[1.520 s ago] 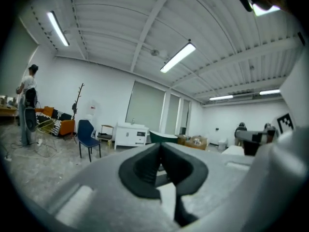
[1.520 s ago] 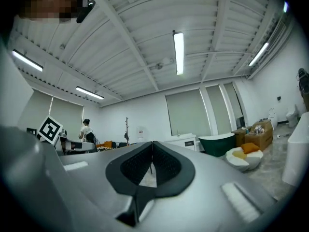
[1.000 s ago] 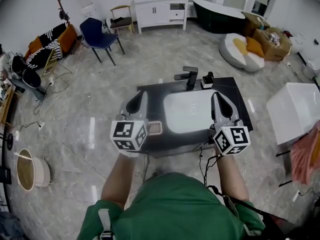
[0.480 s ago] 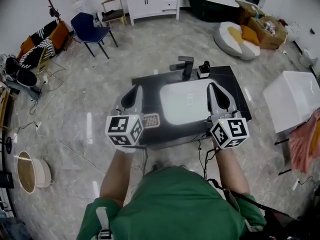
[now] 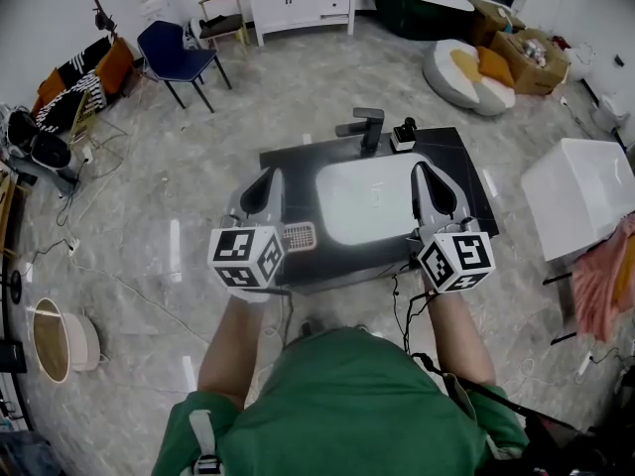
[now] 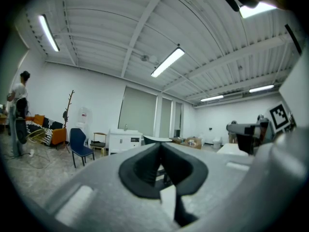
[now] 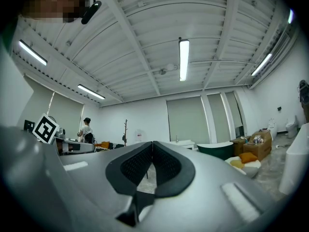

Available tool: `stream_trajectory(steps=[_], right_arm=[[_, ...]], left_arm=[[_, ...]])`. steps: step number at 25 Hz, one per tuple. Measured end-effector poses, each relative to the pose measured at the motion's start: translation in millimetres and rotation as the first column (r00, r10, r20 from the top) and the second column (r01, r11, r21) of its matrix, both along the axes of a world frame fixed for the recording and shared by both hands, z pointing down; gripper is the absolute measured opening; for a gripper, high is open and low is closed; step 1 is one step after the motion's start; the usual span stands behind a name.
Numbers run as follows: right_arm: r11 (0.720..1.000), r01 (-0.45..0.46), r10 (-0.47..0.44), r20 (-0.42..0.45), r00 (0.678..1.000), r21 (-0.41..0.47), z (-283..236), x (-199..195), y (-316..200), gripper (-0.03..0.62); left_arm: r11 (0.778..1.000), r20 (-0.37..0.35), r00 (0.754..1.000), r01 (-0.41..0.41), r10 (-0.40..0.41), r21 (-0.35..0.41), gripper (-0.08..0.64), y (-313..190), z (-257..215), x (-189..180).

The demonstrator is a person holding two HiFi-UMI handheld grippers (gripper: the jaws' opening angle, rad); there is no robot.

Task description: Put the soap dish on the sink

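Head view: soap dish (image 5: 299,235) on black counter (image 5: 458,159), at 9 o'clock of sink (image 5: 347,211), just beside left gripper (image 5: 268,184). Right gripper (image 5: 428,178) at sink's 3 o'clock edge.
Left gripper view: jaws clenched, empty.
Right gripper view: jaws clenched, empty.
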State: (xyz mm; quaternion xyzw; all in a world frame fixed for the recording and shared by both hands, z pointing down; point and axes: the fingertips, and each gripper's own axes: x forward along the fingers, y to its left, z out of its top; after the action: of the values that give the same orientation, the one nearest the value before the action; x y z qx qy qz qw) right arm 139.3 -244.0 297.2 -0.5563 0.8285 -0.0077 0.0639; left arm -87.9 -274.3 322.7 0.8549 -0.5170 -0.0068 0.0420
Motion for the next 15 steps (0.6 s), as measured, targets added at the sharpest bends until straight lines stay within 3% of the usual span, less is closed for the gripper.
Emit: stream_trajectory(steps=[15], right_arm=[[1.000, 0.009, -0.009, -0.003, 1.000, 0.000, 6.5, -1.9, -7.5, 0.002]], left_arm=[[0.999, 0.003, 1.000, 0.009, -0.009, -0.031, -0.003, -8.9, 17.3, -3.6]])
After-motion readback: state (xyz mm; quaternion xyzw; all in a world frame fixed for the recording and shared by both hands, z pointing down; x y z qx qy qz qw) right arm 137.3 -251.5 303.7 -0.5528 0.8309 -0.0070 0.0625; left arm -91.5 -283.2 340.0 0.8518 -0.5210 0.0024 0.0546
